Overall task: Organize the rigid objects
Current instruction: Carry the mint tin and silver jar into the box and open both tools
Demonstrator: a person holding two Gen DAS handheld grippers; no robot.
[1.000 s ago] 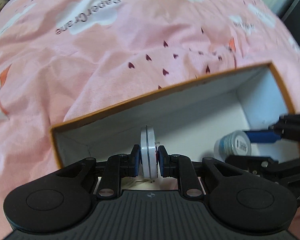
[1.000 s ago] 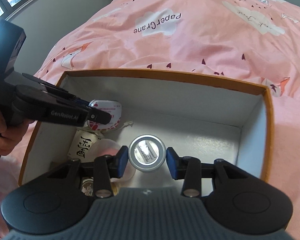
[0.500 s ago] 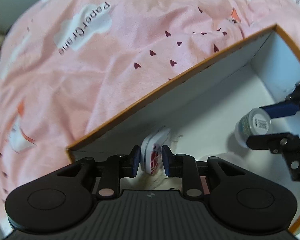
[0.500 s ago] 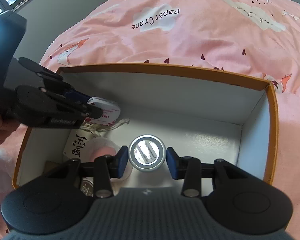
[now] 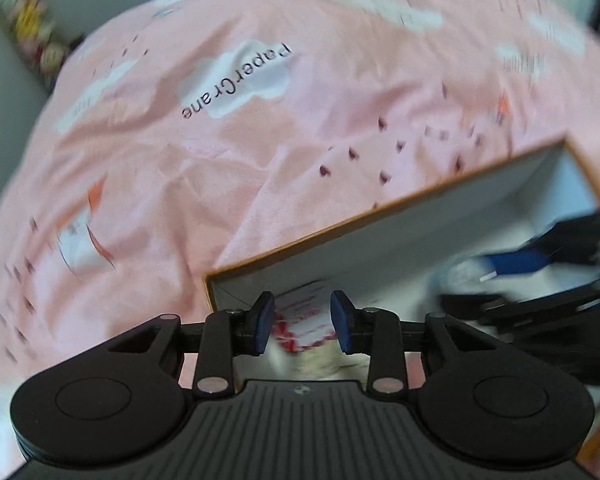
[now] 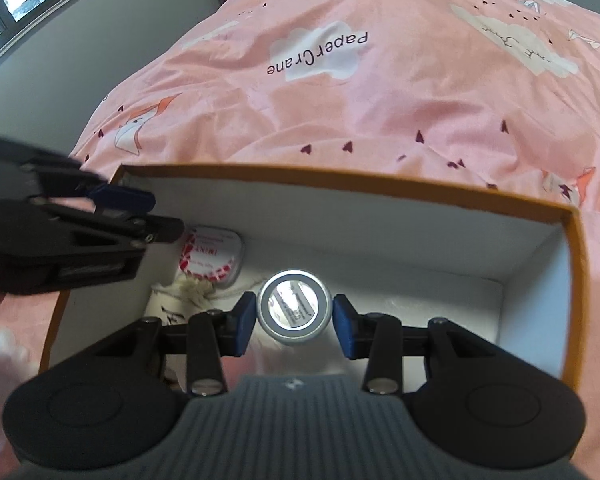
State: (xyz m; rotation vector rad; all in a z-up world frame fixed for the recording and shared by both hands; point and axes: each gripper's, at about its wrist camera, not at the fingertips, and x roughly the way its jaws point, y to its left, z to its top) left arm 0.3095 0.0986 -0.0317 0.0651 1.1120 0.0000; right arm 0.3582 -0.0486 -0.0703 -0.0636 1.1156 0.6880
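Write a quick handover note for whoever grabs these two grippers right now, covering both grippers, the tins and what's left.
Left gripper: open, jaws have just been opening; it has let go of the red and white tin, which lies in the box by the left wall.
Right gripper: a round silver tin sits between its pads over the box floor, contact looks likely.
Done: red tin placed.
Left: set down the silver tin, then release.
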